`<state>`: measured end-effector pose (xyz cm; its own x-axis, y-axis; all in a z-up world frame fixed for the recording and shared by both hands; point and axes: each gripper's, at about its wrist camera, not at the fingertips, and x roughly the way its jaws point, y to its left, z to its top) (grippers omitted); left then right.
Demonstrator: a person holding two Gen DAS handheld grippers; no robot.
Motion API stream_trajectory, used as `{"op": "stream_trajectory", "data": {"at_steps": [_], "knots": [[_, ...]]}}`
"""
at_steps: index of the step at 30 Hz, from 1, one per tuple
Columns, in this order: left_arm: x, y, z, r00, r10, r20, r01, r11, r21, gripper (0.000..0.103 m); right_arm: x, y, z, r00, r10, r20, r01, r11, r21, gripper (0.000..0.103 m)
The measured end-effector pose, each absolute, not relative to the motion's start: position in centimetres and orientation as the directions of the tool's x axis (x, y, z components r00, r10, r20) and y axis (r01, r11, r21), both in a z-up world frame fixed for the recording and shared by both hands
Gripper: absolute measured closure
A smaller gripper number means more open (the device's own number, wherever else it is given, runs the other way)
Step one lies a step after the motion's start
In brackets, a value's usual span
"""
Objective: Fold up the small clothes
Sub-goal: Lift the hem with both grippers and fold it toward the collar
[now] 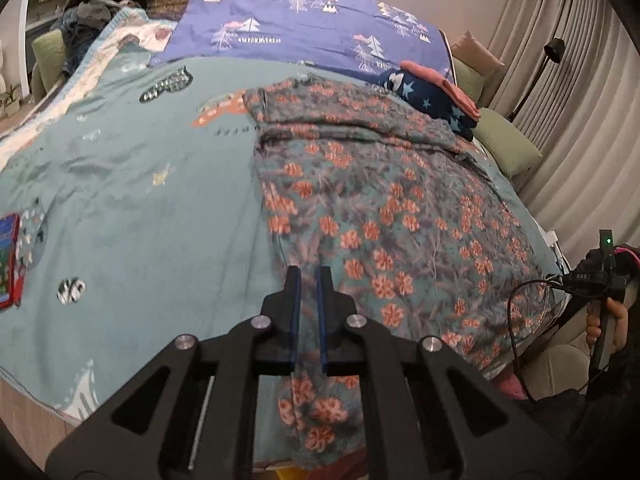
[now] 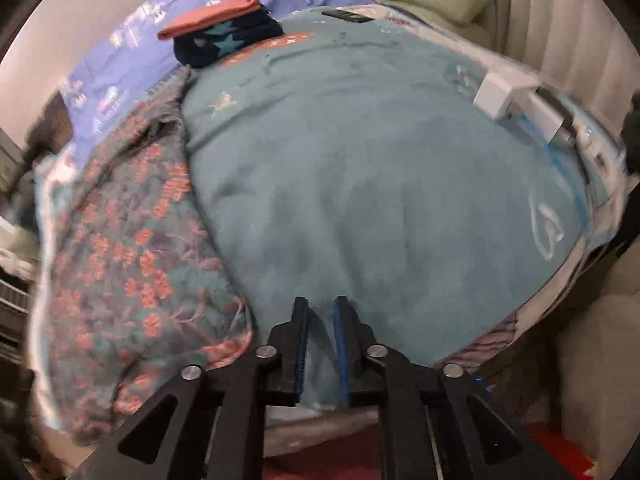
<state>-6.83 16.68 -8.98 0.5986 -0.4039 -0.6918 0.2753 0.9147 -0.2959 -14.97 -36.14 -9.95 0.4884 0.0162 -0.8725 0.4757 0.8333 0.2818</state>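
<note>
A floral garment (image 1: 392, 216), teal-grey with orange flowers, lies spread on the teal blanket (image 1: 152, 208) of a bed, its near end hanging over the bed's front edge. My left gripper (image 1: 308, 276) hovers over the garment's near left edge, its jaws narrowly apart with nothing between them. In the right wrist view the same garment (image 2: 132, 252) lies crumpled at the left. My right gripper (image 2: 320, 308) is over bare teal blanket (image 2: 380, 184) near the bed's front edge, to the right of the garment, jaws slightly apart and empty.
A folded stack, navy star cloth (image 1: 432, 96) under a pink piece (image 1: 444, 84), sits at the back right; it also shows in the right wrist view (image 2: 224, 36). A purple tree-print sheet (image 1: 304, 20), green pillows (image 1: 508, 144), white boxes (image 2: 516, 100) and a red-cased phone (image 1: 8, 260) lie around.
</note>
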Motion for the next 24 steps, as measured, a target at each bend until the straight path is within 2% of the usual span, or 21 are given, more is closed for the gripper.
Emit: {"op": "stream_trajectory", "data": {"at_steps": [1, 3, 5, 7, 8, 12, 14, 15, 16, 17, 18, 21, 24], "knots": [[-6.9, 16.6, -9.4, 0.584, -0.412, -0.699, 0.278, 0.911, -0.305, 0.087, -15.3, -36.4, -9.9, 0.502, 0.050, -0.863, 0.464, 0.827, 0.318, 0.079], [-6.9, 16.2, -10.4, 0.547, -0.412, -0.728, 0.270, 0.911, -0.312, 0.064, -15.5, -36.2, -9.6, 0.530, 0.116, -0.840, 0.415, 0.829, 0.376, 0.077], [-7.0, 15.6, -11.6, 0.514, -0.395, -0.761, 0.255, 0.918, -0.303, 0.057, -15.5, -35.5, -9.4, 0.545, 0.178, -0.819, 0.358, 0.834, 0.419, 0.071], [-7.2, 15.6, -12.4, 0.489, -0.382, -0.784, 0.246, 0.923, -0.296, 0.056, -15.0, -34.8, -9.4, 0.545, 0.231, -0.806, 0.308, 0.839, 0.448, 0.056], [-7.6, 15.6, -12.6, 0.498, -0.371, -0.784, 0.243, 0.927, -0.285, 0.055, -14.7, -34.3, -9.5, 0.535, 0.257, -0.805, 0.278, 0.846, 0.455, 0.054], [-8.5, 16.1, -12.7, 0.490, -0.365, -0.791, 0.226, 0.930, -0.289, 0.043, -14.3, -33.4, -11.1, 0.477, 0.307, -0.823, 0.235, 0.858, 0.456, 0.052], [-8.8, 16.2, -12.9, 0.488, -0.363, -0.794, 0.229, 0.931, -0.285, 0.043, -14.4, -33.1, -11.3, 0.475, 0.314, -0.822, 0.199, 0.872, 0.448, 0.053], [-9.0, 16.1, -12.9, 0.488, -0.362, -0.794, 0.240, 0.930, -0.277, 0.047, -14.4, -32.8, -11.3, 0.474, 0.318, -0.821, 0.176, 0.880, 0.442, 0.060], [-9.1, 15.9, -12.9, 0.491, -0.362, -0.792, 0.254, 0.929, -0.268, 0.056, -14.3, -32.6, -11.4, 0.468, 0.328, -0.821, 0.151, 0.885, 0.440, 0.085], [-9.2, 15.7, -12.8, 0.487, -0.380, -0.786, 0.278, 0.921, -0.273, 0.081, -14.2, -32.5, -11.5, 0.456, 0.355, -0.816, 0.132, 0.880, 0.456, 0.098], [-9.1, 15.8, -12.7, 0.470, -0.422, -0.776, 0.293, 0.903, -0.314, 0.097, -14.1, -32.6, -11.5, 0.453, 0.383, -0.805, 0.127, 0.866, 0.483, 0.099], [-8.6, 16.6, -11.6, 0.480, -0.495, -0.724, 0.272, 0.869, -0.414, 0.098, -14.2, -33.5, -11.0, 0.502, 0.474, -0.723, 0.106, 0.796, 0.596, 0.099], [-8.0, 18.1, -9.2, 0.533, -0.583, -0.613, 0.271, 0.804, -0.530, 0.098, -14.2, -34.6, -9.4, 0.568, 0.572, -0.591, 0.042, 0.698, 0.715, 0.099]]}}
